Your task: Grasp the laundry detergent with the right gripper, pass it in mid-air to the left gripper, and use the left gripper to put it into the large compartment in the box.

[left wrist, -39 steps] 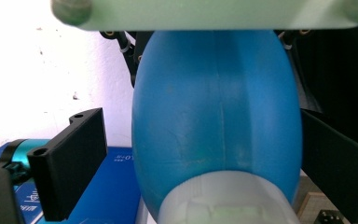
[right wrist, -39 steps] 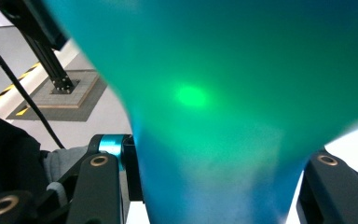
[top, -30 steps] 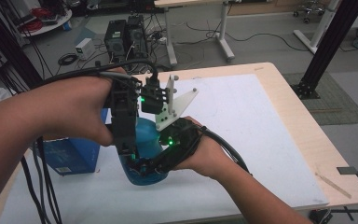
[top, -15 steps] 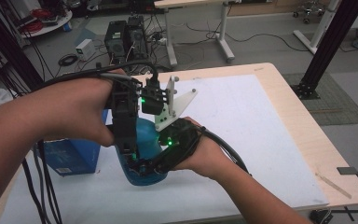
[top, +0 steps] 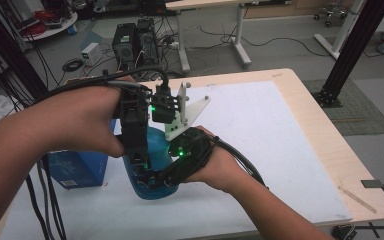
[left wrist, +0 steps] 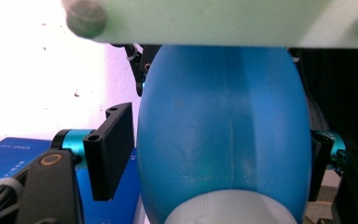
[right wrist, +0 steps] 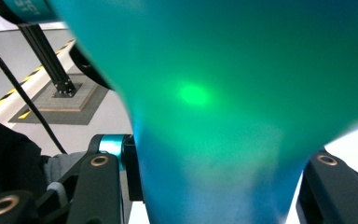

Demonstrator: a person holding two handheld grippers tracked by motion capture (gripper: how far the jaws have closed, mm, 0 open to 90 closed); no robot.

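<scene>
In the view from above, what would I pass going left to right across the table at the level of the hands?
Blue box → blue bottle with the left gripper on it → right gripper → the white mat → the bare wooden table edge.

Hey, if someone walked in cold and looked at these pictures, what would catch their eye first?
Most likely the bright blue bottle near the front of the white table, with both grippers crowded on it. The right gripper is shut on the bottle, while the left gripper straddles its rounded body and its jaws have just been closing. A dark blue box sits just left of the bottle.
</scene>
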